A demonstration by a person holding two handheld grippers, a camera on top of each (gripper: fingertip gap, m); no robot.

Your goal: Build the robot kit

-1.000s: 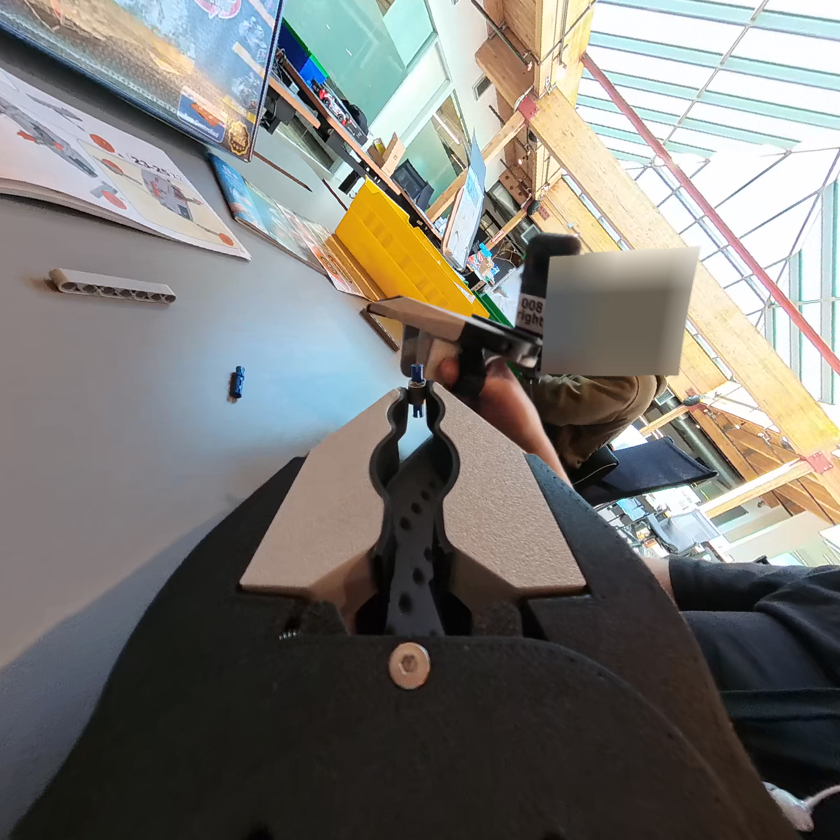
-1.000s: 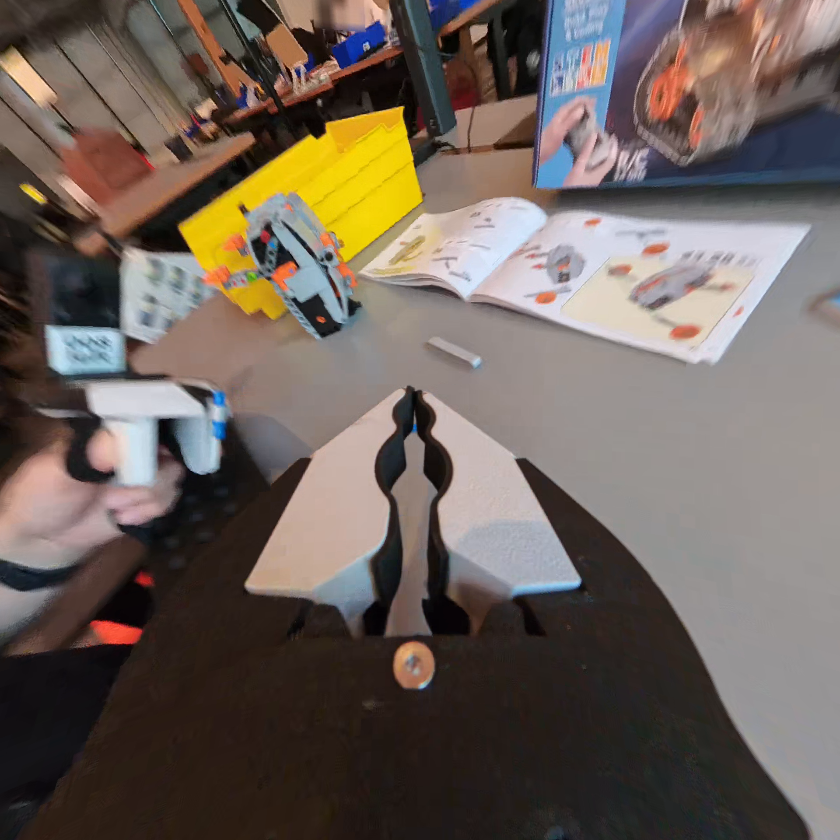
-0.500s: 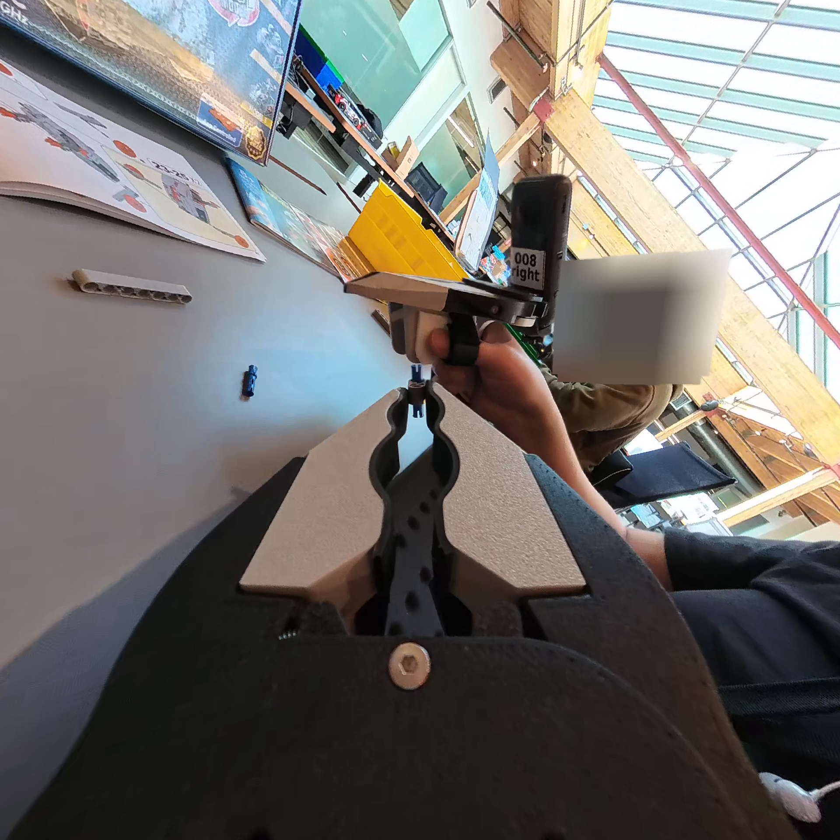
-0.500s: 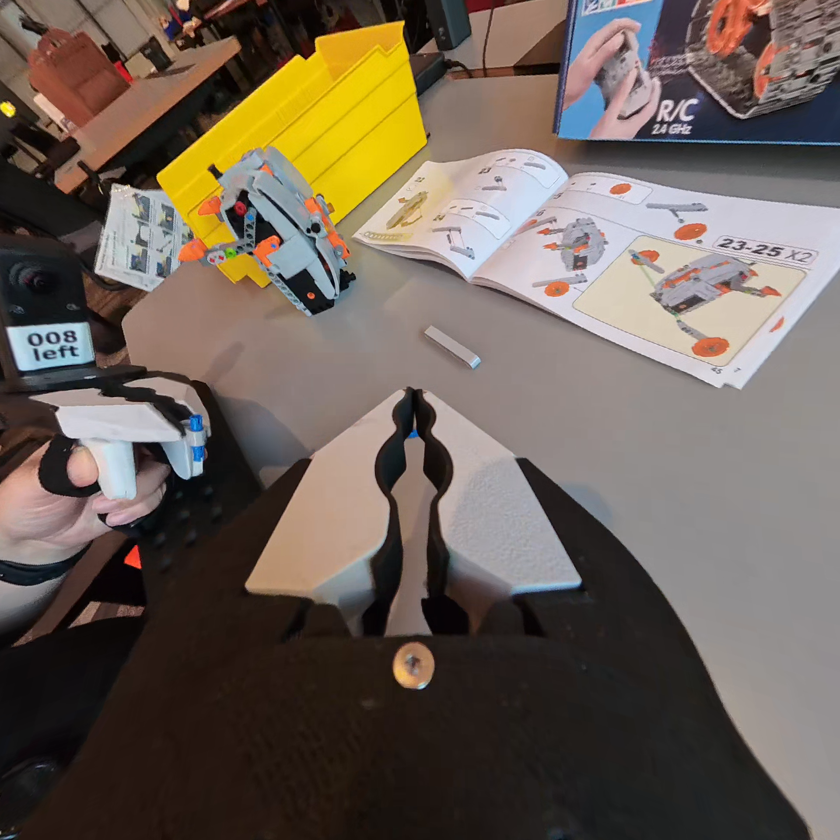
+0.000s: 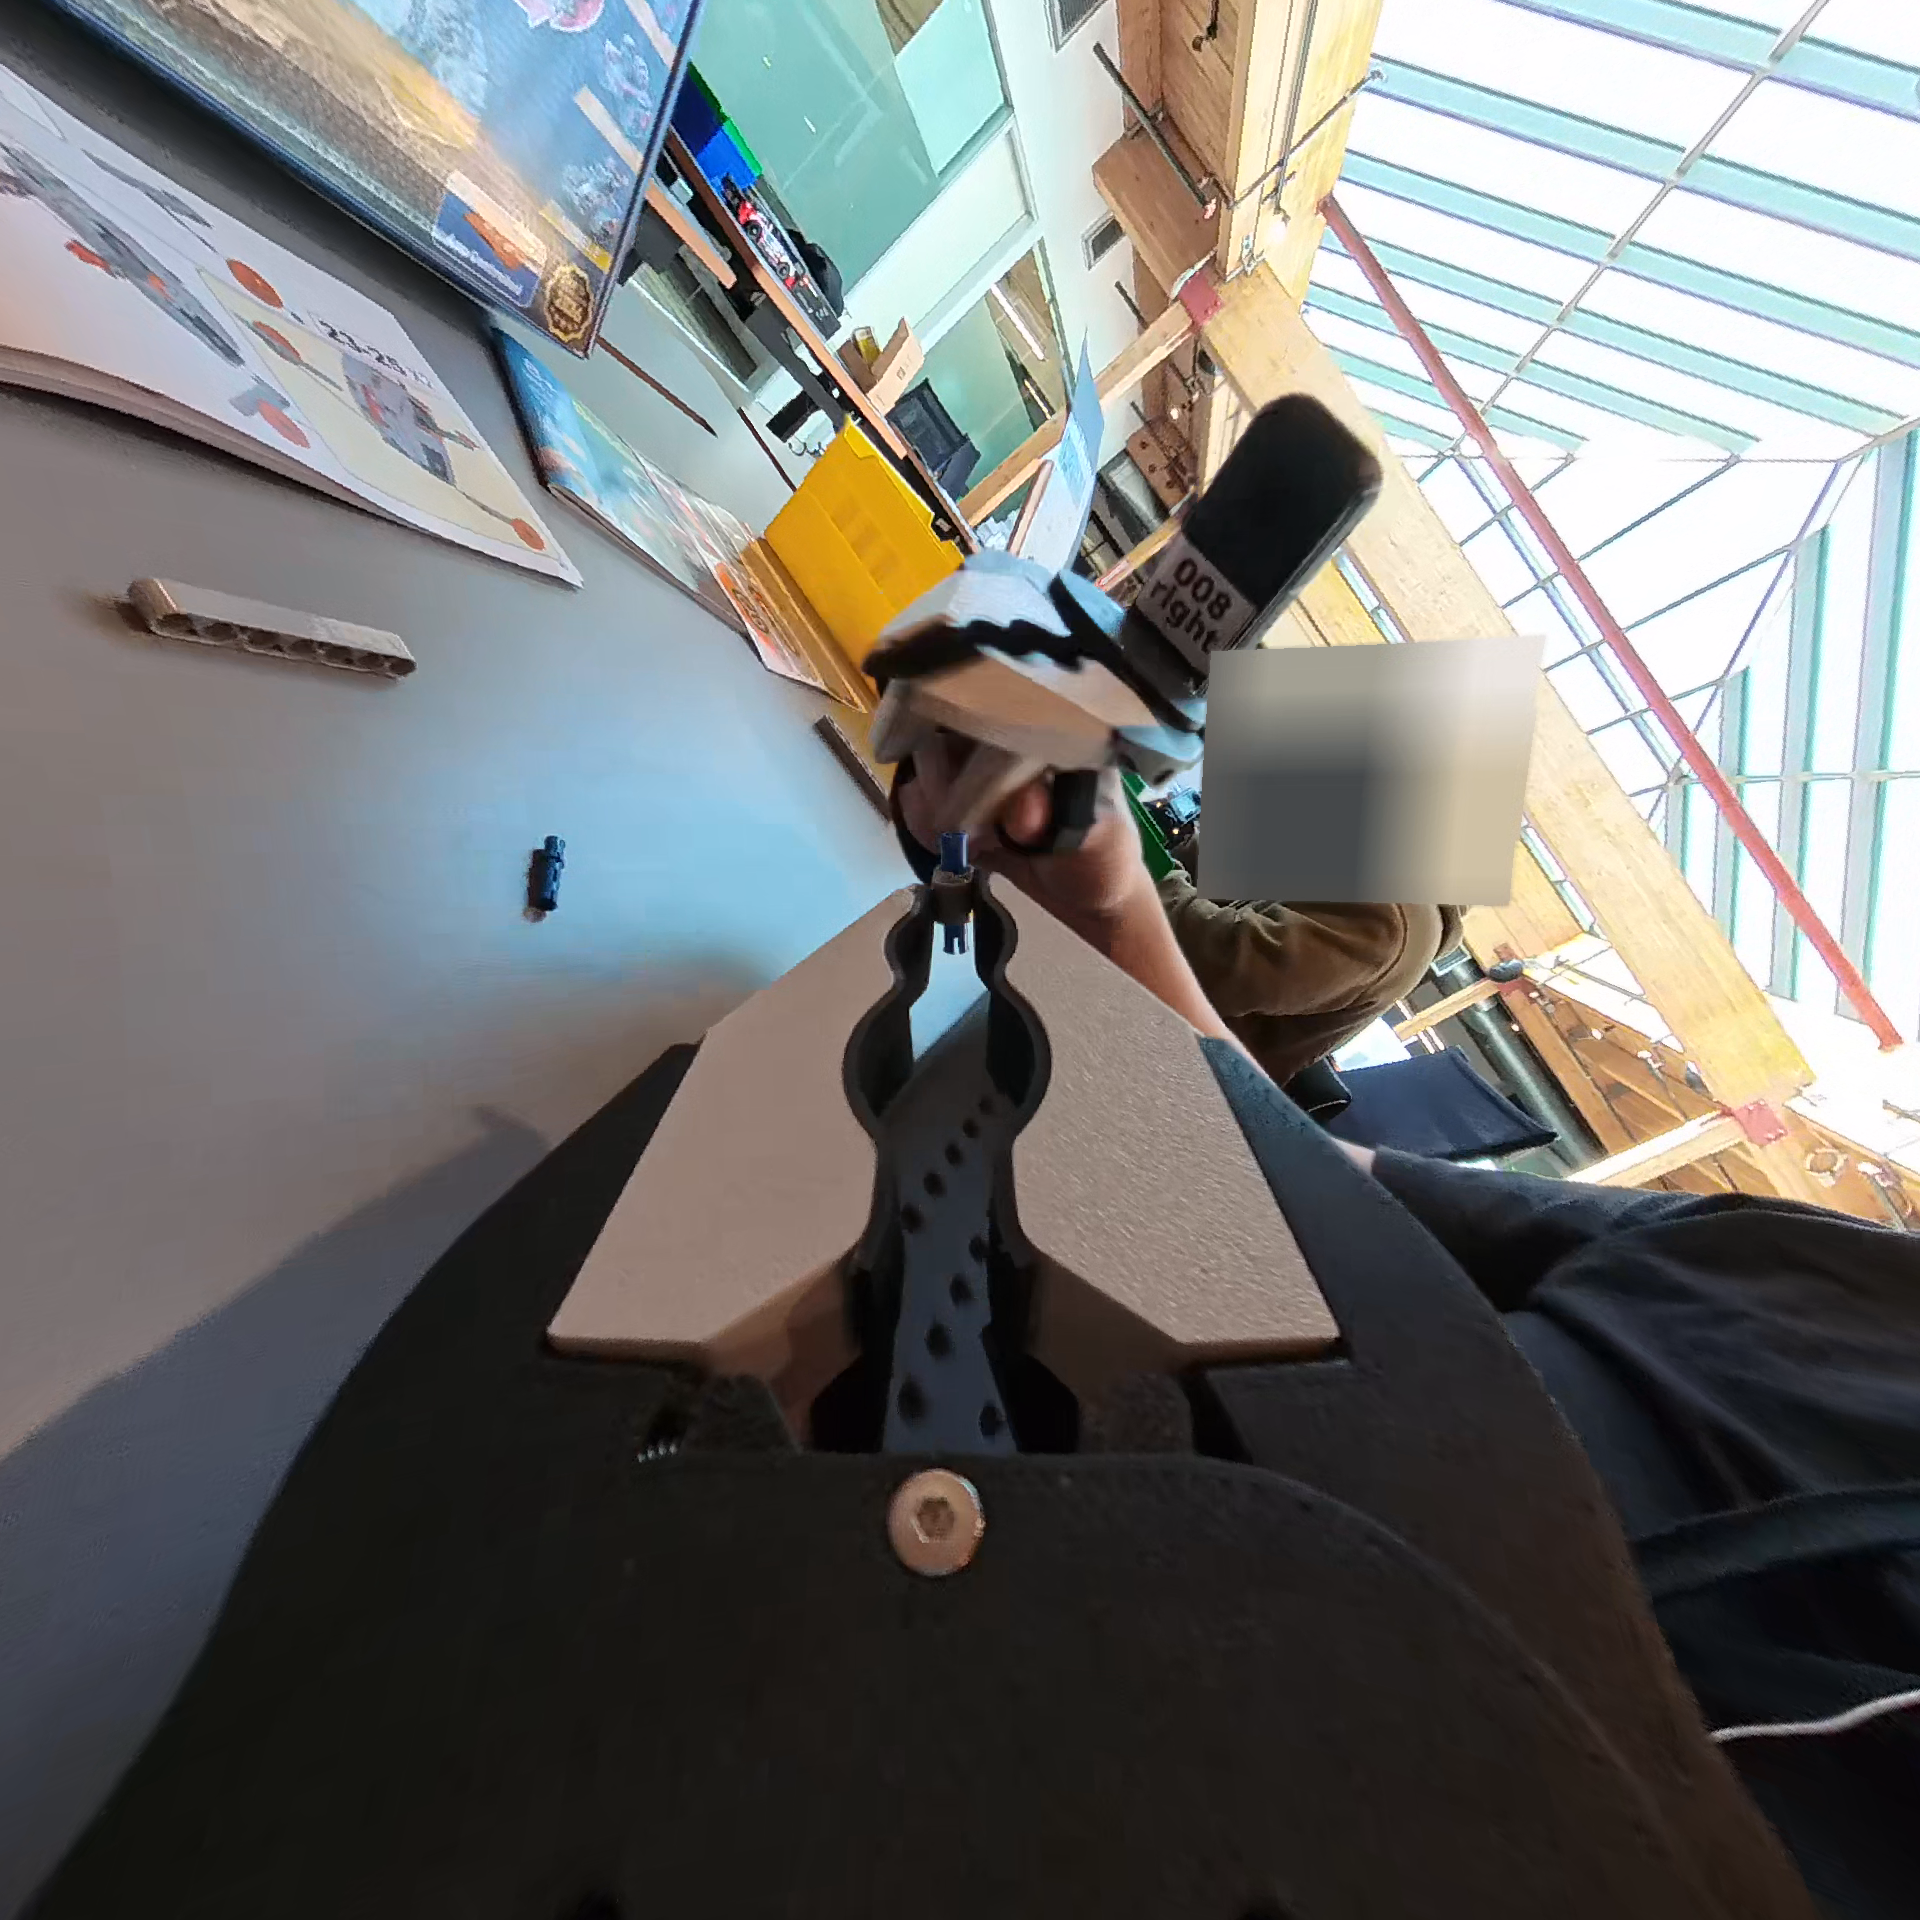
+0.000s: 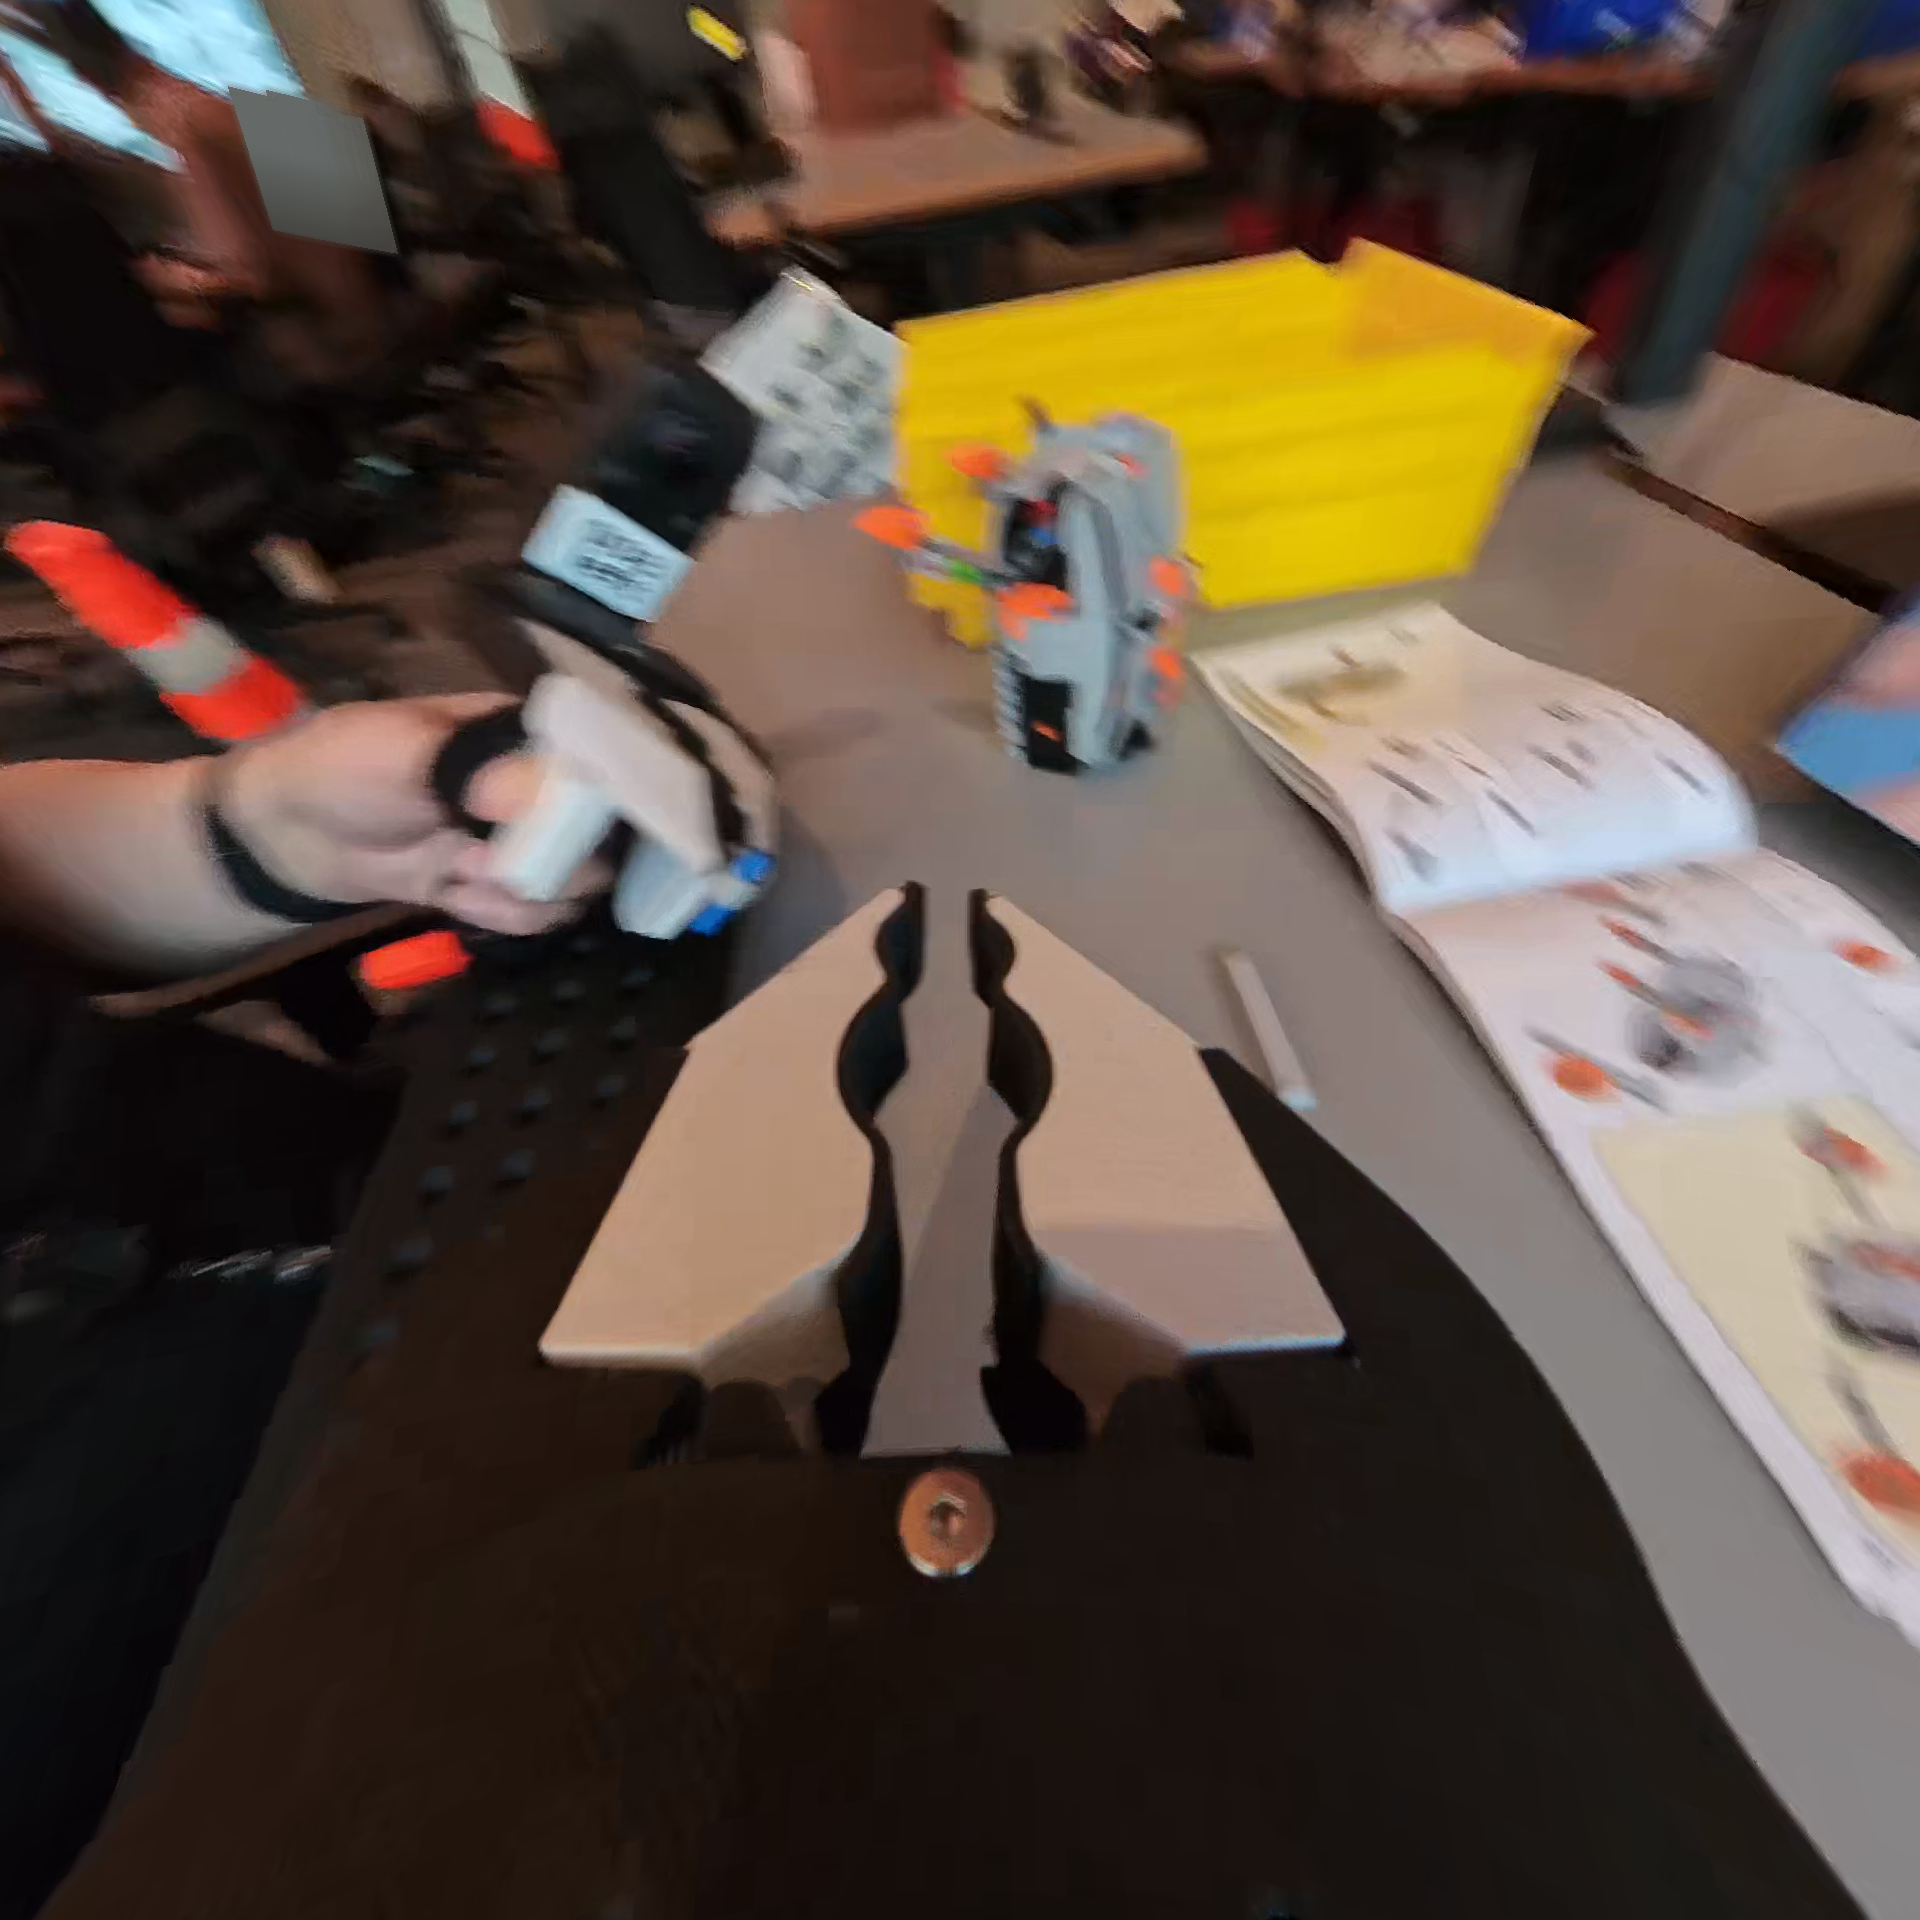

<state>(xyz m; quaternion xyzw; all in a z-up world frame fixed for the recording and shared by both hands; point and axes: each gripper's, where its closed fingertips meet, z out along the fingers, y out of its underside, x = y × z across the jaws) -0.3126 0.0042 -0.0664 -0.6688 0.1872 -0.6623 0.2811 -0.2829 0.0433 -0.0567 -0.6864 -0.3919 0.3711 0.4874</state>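
Blue pin [image 5: 952,891] pinched at left hand-held gripper [image 5: 950,906] tips, right hand-held gripper [image 6: 941,902] parted

From my right wrist view, the model [image 6: 1081,613] stands on the table [image 6: 1039,831] before the bin [image 6: 1247,416]; the booklet [image 6: 1558,831] lies right of it, the beam [image 6: 1268,1029] between booklet and my right gripper [image 6: 943,904].

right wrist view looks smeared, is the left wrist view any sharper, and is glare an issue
Right wrist view: motion blur smears the yellow bin, the brick model and the instruction booklet. Left wrist view: sharper; the blue pin in the left tool reads crisply, the skylight is overexposed, and fisheye bends the edges.
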